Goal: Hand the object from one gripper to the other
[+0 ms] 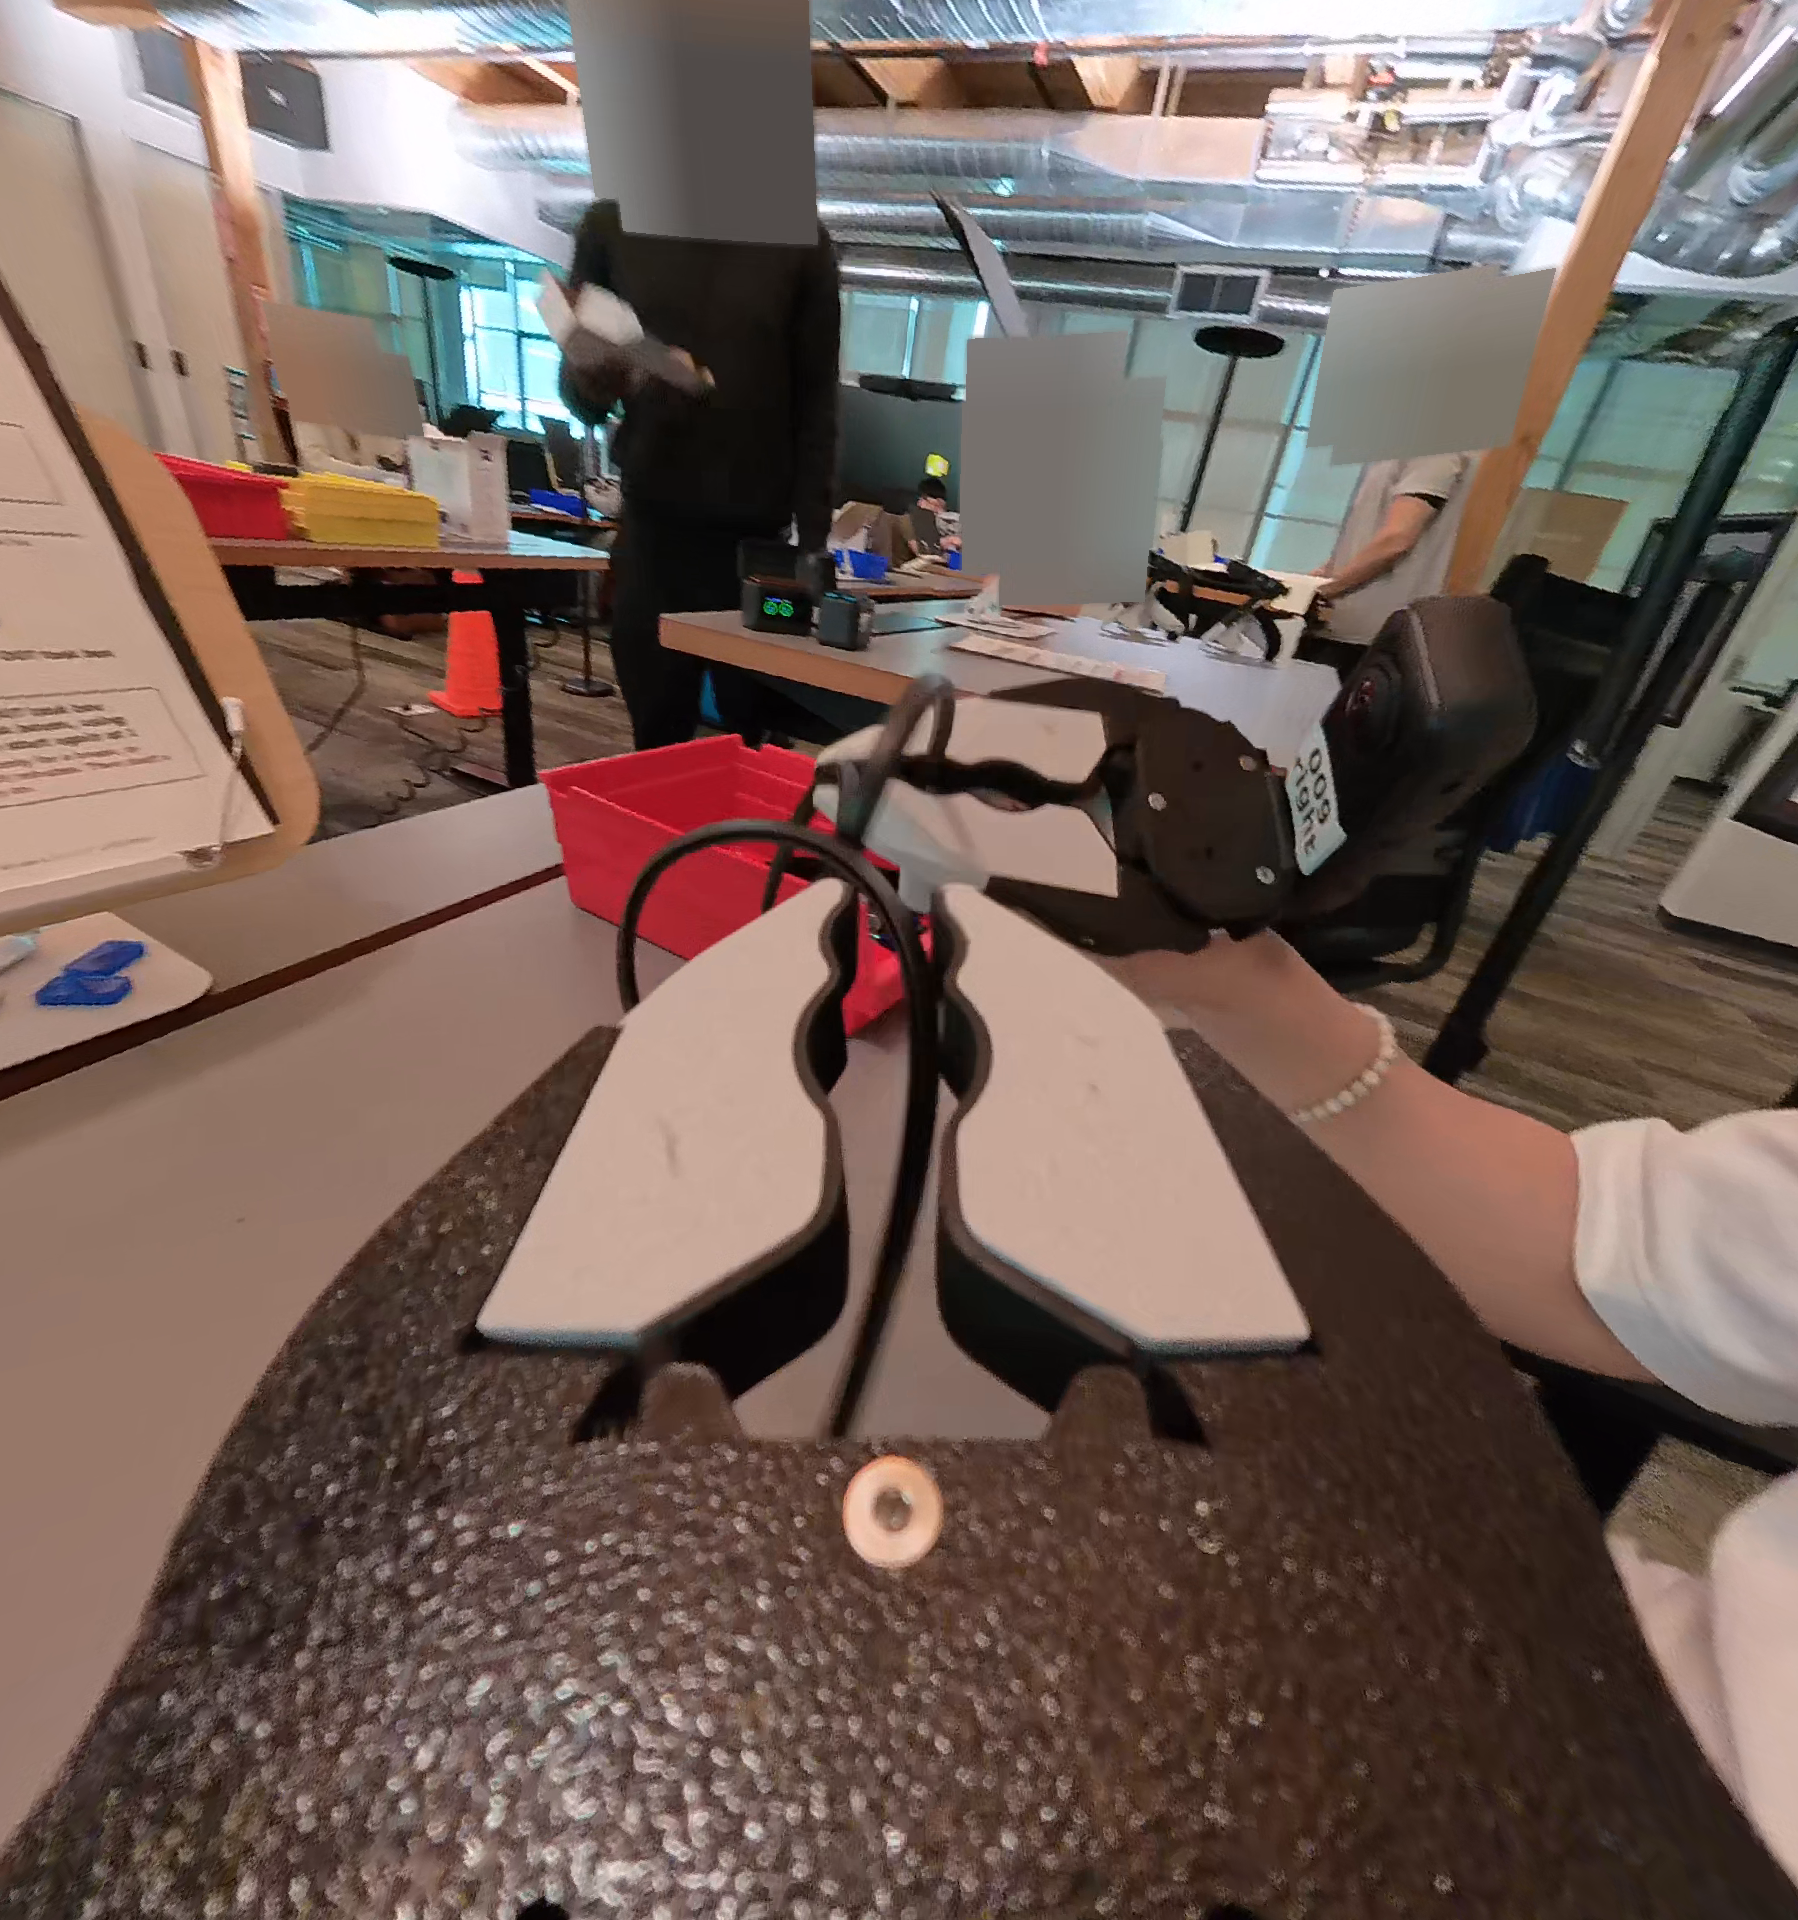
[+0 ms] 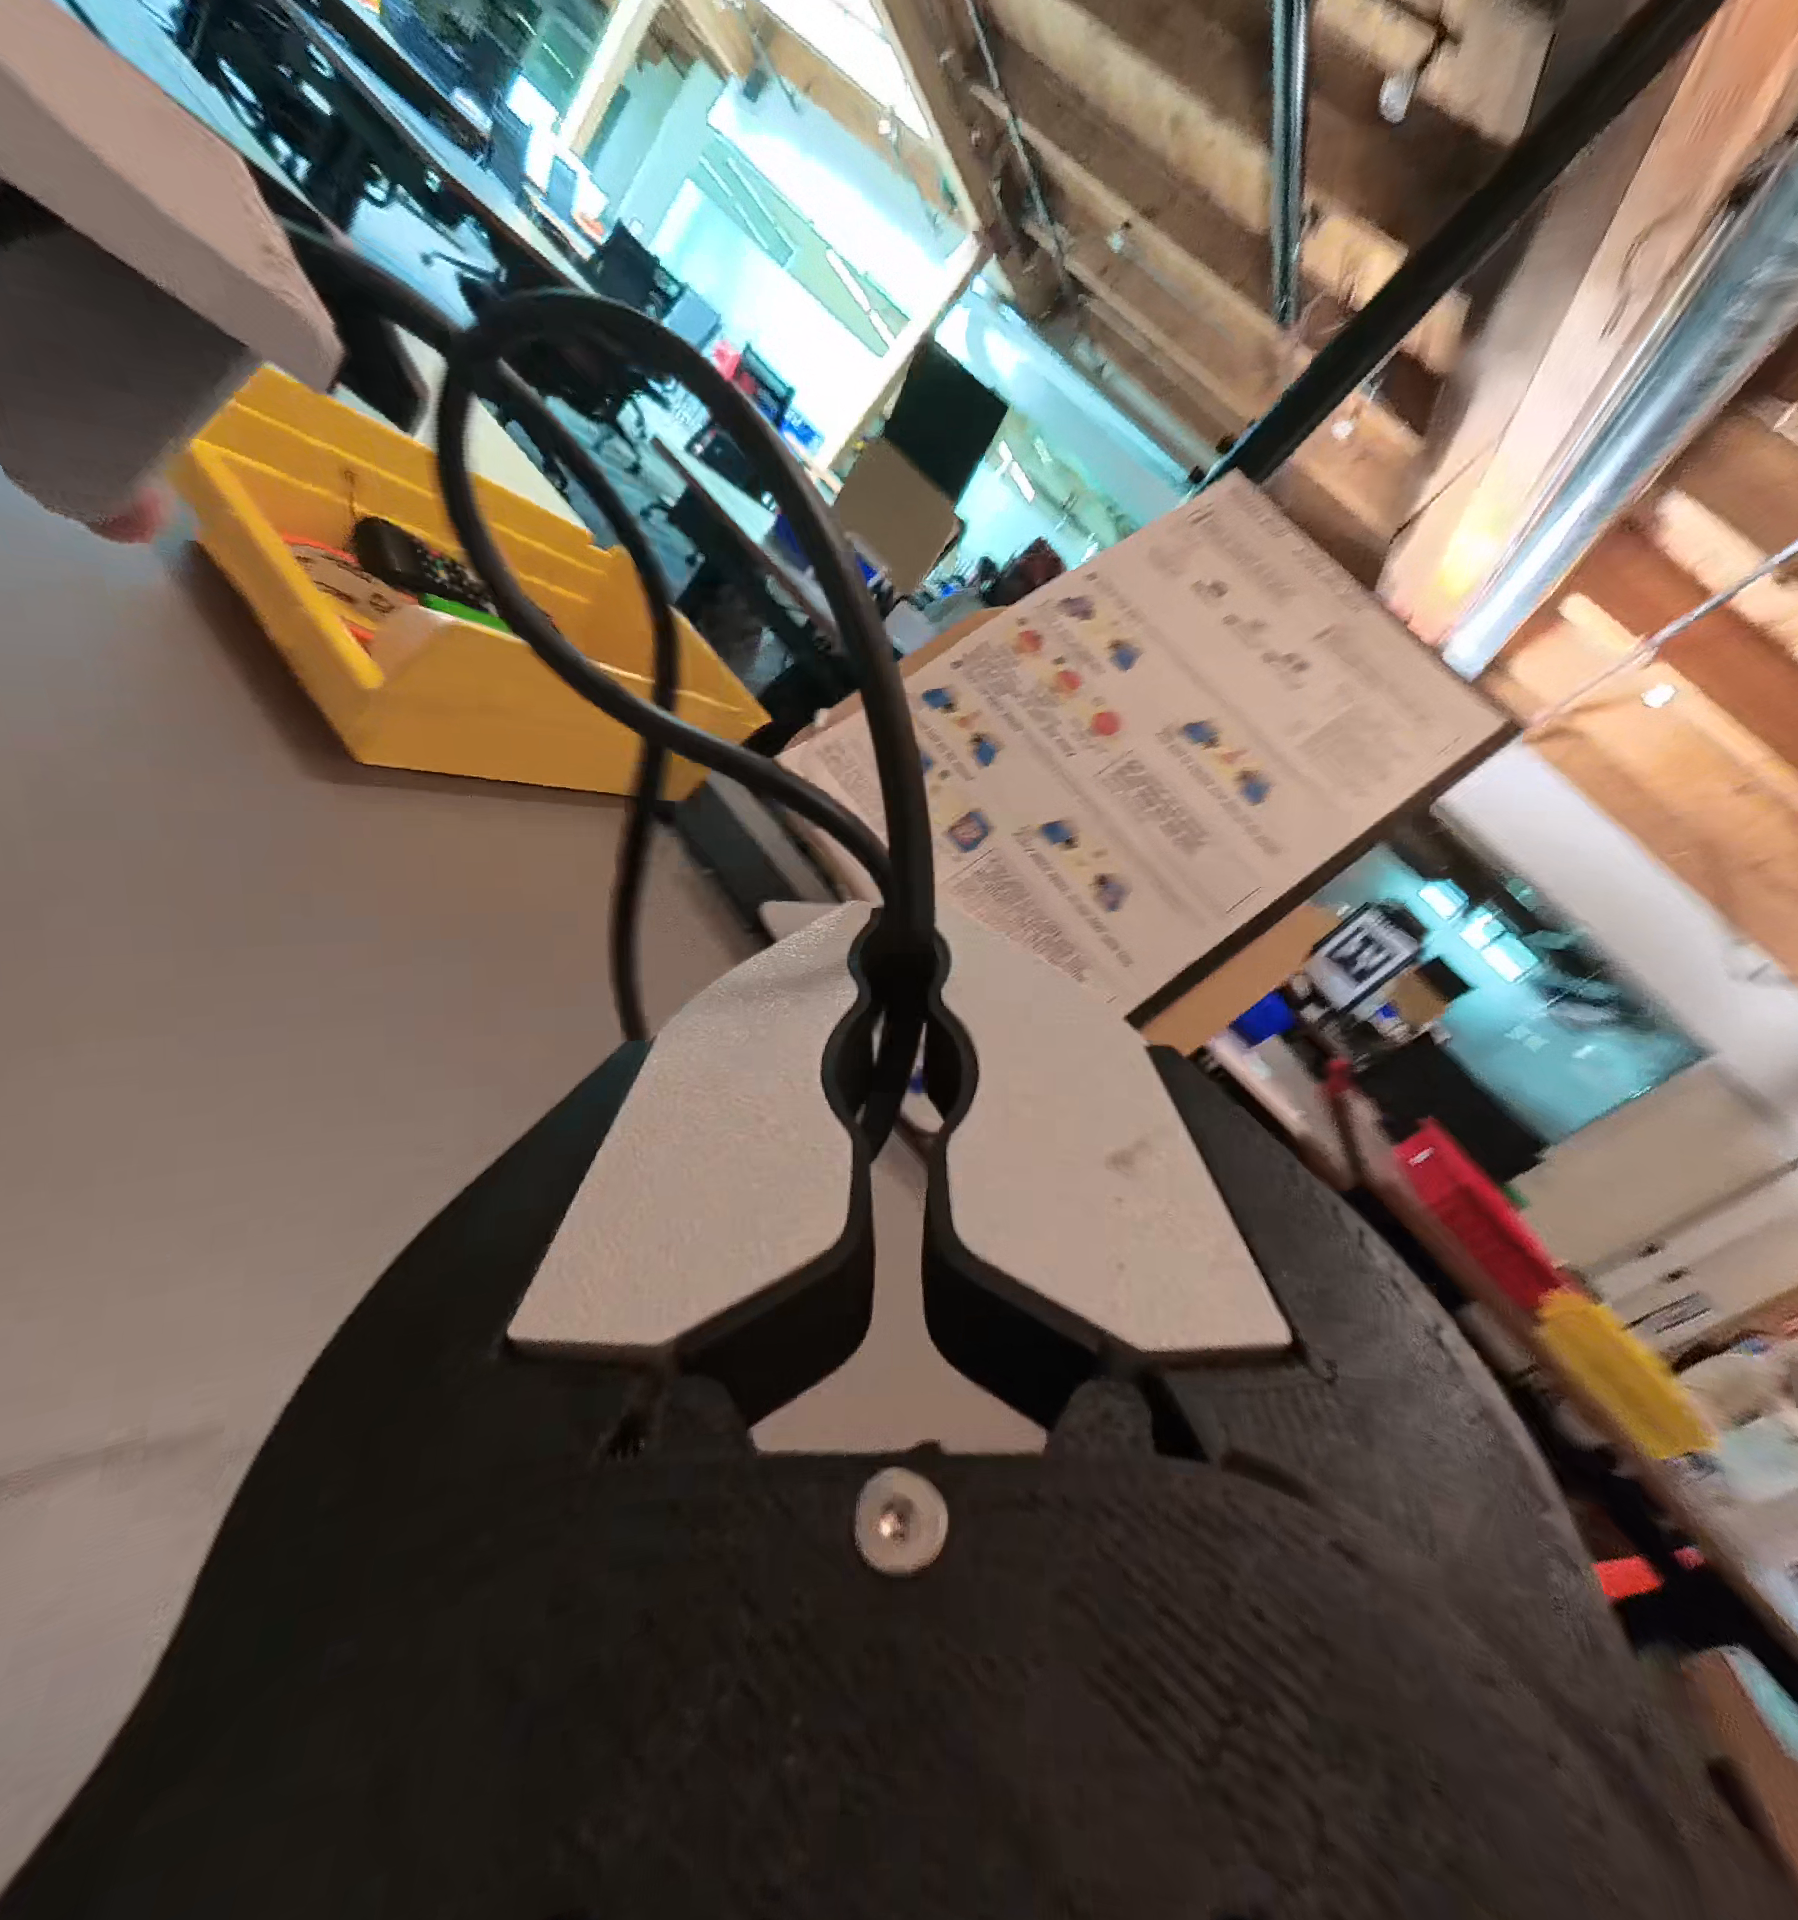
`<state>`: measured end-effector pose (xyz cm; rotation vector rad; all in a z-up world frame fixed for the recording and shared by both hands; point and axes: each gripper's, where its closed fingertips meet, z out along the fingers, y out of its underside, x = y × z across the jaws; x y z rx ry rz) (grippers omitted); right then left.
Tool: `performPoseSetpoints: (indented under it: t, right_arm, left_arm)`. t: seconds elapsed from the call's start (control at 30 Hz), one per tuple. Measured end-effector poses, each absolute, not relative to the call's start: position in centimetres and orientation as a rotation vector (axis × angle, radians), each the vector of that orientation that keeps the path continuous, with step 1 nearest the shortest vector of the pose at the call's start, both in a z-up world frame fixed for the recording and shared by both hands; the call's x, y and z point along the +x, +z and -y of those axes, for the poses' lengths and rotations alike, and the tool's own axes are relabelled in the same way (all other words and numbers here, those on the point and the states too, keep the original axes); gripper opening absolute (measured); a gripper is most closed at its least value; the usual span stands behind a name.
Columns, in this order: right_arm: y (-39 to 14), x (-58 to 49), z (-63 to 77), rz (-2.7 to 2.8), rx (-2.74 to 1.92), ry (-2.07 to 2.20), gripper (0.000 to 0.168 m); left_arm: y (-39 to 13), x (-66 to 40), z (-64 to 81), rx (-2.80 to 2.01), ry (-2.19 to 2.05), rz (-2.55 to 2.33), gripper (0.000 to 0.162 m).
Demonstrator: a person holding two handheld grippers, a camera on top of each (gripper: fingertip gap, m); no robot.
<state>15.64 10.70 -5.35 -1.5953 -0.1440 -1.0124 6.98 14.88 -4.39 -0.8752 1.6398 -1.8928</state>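
Note:
The object is a thin black cable [image 1: 914, 1081]. In the left wrist view it loops up over the grey table [image 1: 251, 1195] and runs down through the gap between my left gripper's [image 1: 897, 912] white fingers. That gap is wider than the cable, so the left gripper is open around it. My right gripper [image 1: 841, 792], held by a hand from the right, is shut on the cable just above the left fingertips. In the right wrist view, the right gripper [image 2: 900, 961] pinches the cable [image 2: 874, 665] at its tips, and the cable loops upward from there.
A red bin [image 1: 666, 821] stands on the table just behind the grippers. A yellow bin [image 2: 438, 675] with small items sits further along. An instruction board [image 1: 53, 623] stands at the left with blue pieces [image 1: 90, 971] below it. A person in black [image 1: 729, 468] stands beyond the table. Left tips to right tips: about 10 cm.

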Motion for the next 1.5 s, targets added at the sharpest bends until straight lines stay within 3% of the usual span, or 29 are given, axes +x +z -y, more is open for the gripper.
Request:
performPoseSetpoints:
  t: [0.03, 0.23, 0.43, 0.97, 1.23, 1.5]
  right_arm:
    - [-4.8, 15.8, -10.2, 0.172, -1.572, -1.067, 0.003]
    - [-4.0, 16.9, -8.4, 0.289, -1.545, -1.336, 0.003]
    - [-3.7, 17.2, -8.2, 0.384, -1.511, -1.555, 0.003]
    - [-4.1, 17.5, -7.8, 0.428, -1.528, -1.595, 0.003]
    - [-5.7, 15.4, -10.2, 0.643, -1.503, -1.597, 0.003]
    - [-7.1, 11.7, -12.7, 0.960, -1.398, -1.713, 0.003]
  left_arm:
    - [-4.4, 6.8, -14.7, -0.867, -1.901, -1.661, 0.017]
    - [-5.4, 6.5, -15.0, -0.871, -1.807, -1.780, 0.047]
    - [-6.3, 6.7, -16.0, -0.939, -1.686, -1.825, 0.062]
    - [-8.8, 7.5, -15.1, -1.059, -1.607, -1.928, 0.061]
    - [-7.7, 7.8, -14.3, -0.994, -1.615, -1.844, 0.069]
    - [-11.7, 7.4, -12.1, -1.050, -1.529, -2.107, 0.073]
